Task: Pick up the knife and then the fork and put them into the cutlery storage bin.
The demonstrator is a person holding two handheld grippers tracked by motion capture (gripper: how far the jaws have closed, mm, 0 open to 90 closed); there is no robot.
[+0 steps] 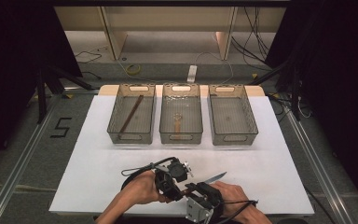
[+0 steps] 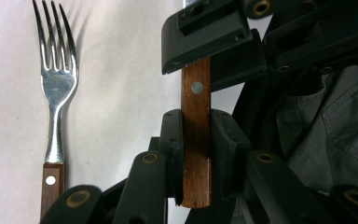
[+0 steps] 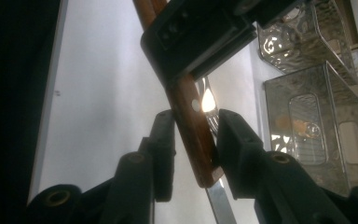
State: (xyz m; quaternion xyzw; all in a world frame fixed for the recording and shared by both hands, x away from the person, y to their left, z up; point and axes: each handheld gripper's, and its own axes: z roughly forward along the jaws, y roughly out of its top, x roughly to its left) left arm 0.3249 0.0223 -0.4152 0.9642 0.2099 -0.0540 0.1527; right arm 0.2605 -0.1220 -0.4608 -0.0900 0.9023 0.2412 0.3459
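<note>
While the left gripper clamps the knife's wooden handle near the table's near edge, the knife points right, its blade above the white surface. Just right, the right gripper straddles that handle, a gap showing beside the jaws, unclenched.

A lab recording rig: black curtains, aluminium frame rails, loose floor cables.

The wooden-handled steel knife has its handle hidden among the two black grippers in the high view, while the wooden-handled steel fork is cut off by the left gripper view's bottom edge.
</note>
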